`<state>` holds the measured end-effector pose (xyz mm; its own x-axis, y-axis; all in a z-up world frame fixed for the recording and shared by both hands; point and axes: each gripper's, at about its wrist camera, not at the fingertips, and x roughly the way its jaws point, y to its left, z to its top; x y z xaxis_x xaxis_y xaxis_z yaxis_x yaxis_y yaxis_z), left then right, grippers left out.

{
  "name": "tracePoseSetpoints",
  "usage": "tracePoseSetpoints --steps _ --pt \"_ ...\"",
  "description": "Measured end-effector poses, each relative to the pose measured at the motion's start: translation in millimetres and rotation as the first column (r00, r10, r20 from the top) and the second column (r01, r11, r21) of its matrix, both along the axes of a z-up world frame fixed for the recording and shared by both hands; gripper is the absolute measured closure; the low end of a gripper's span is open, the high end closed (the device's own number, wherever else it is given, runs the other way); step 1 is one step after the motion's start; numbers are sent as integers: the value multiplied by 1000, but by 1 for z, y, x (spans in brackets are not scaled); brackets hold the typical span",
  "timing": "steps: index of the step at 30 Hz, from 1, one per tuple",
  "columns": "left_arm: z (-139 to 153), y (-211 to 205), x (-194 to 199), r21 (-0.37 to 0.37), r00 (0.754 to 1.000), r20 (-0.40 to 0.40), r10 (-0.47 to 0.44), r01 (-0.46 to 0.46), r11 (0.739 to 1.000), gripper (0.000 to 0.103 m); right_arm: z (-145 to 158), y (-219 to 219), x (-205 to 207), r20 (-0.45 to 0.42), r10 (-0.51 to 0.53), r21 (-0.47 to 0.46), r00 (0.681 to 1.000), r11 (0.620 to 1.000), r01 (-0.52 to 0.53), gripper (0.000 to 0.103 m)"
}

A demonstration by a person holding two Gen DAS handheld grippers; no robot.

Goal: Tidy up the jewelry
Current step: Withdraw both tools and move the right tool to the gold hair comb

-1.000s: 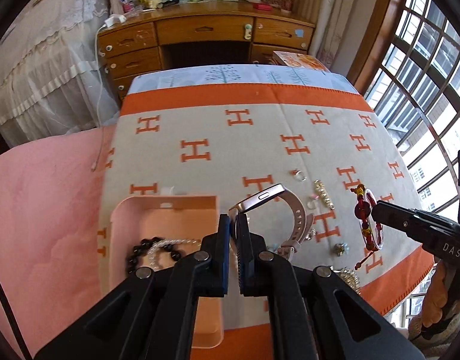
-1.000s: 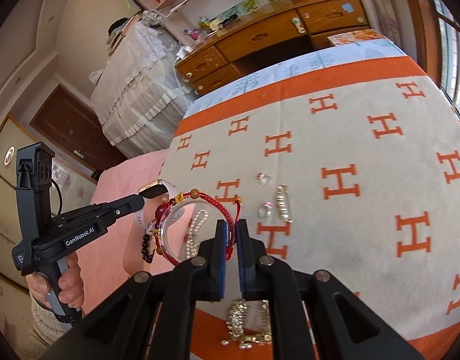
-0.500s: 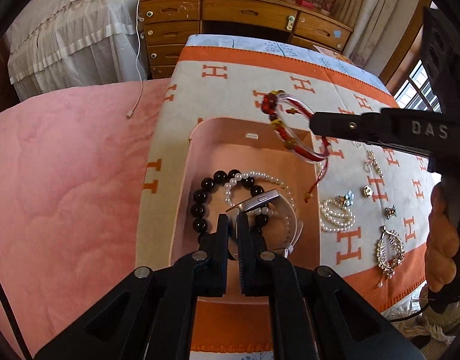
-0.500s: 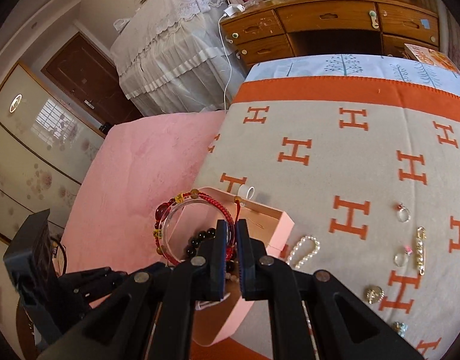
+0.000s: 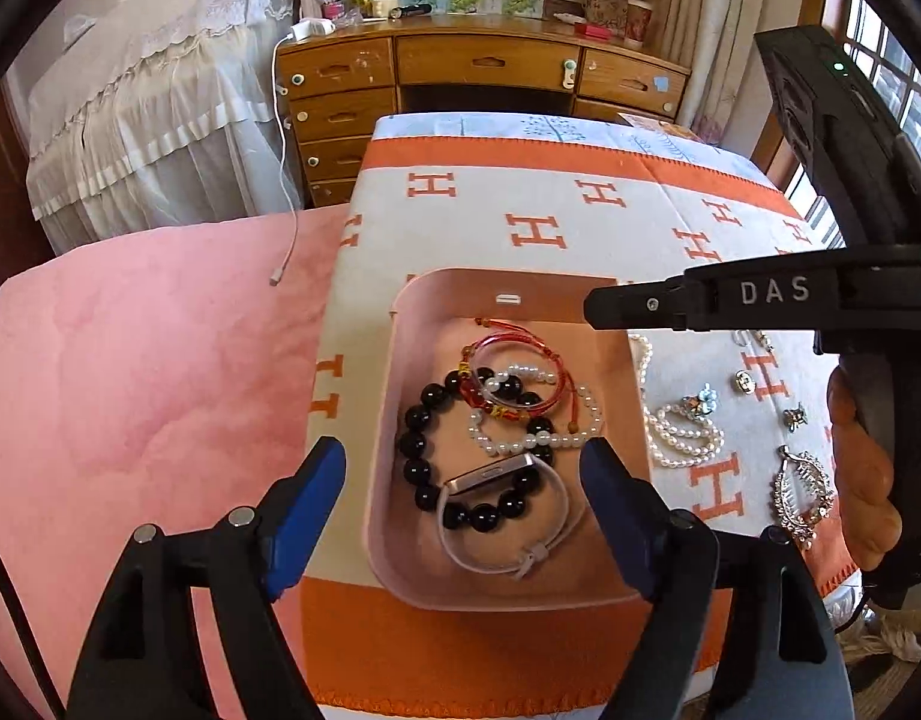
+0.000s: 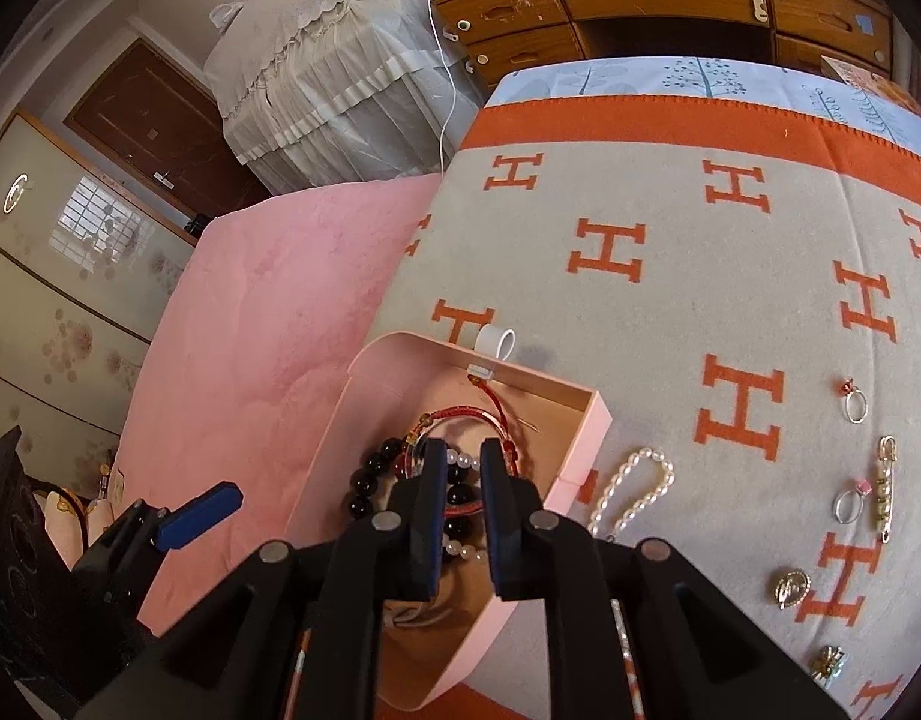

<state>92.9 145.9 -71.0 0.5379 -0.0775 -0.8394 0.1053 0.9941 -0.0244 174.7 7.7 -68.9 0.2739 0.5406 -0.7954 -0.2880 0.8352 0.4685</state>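
A pink box [image 5: 400,324] on the H-patterned blanket holds a black bead bracelet [image 5: 421,414], a pearl bracelet [image 5: 532,438], a red cord bracelet [image 5: 520,360] and a watch with a pale strap [image 5: 496,474]. My left gripper [image 5: 463,468] is wide open above the box's near end, with the watch lying free below it. My right gripper [image 6: 463,462] hangs over the box [image 6: 580,438] with its jaws slightly apart and empty; the red cord bracelet [image 6: 460,414] lies just past its tips. It shows in the left wrist view [image 5: 604,306] over the box's right wall.
Loose pieces lie on the blanket right of the box: a pearl strand [image 6: 628,492], two rings [image 6: 855,405], a pin [image 6: 886,486], a gold button [image 6: 790,588], a crystal earring [image 5: 802,492]. Pink bedding [image 5: 130,390] lies left. A wooden desk [image 5: 484,78] stands behind.
My left gripper has opened and let the watch drop into the box. My right gripper has opened slightly and released the red cord bracelet into the box.
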Motion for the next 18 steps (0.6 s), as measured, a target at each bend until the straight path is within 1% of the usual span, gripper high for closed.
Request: tracePoseSetpoints --steps 3,5,6,11,15,18 --pt "3 -8 -1 19 1000 8 -13 13 1000 24 5 -9 -9 13 0 7 1000 1000 0 89" --pt "6 -14 -4 24 1000 11 -21 21 1000 24 10 -14 -14 32 -4 4 999 1000 4 72" --pt "7 -16 -5 24 1000 12 -24 24 999 24 13 -17 -17 46 -5 5 999 1000 5 69" --pt "14 -28 -9 29 999 17 -35 35 999 24 22 -34 -33 75 8 11 997 1000 -9 68" --pt "19 -40 -14 37 999 21 -47 46 998 17 32 -55 -49 114 14 -7 993 1000 -14 68" --pt "23 -50 -19 37 998 28 -63 62 997 17 41 -77 -63 149 2 -21 989 1000 1 68"
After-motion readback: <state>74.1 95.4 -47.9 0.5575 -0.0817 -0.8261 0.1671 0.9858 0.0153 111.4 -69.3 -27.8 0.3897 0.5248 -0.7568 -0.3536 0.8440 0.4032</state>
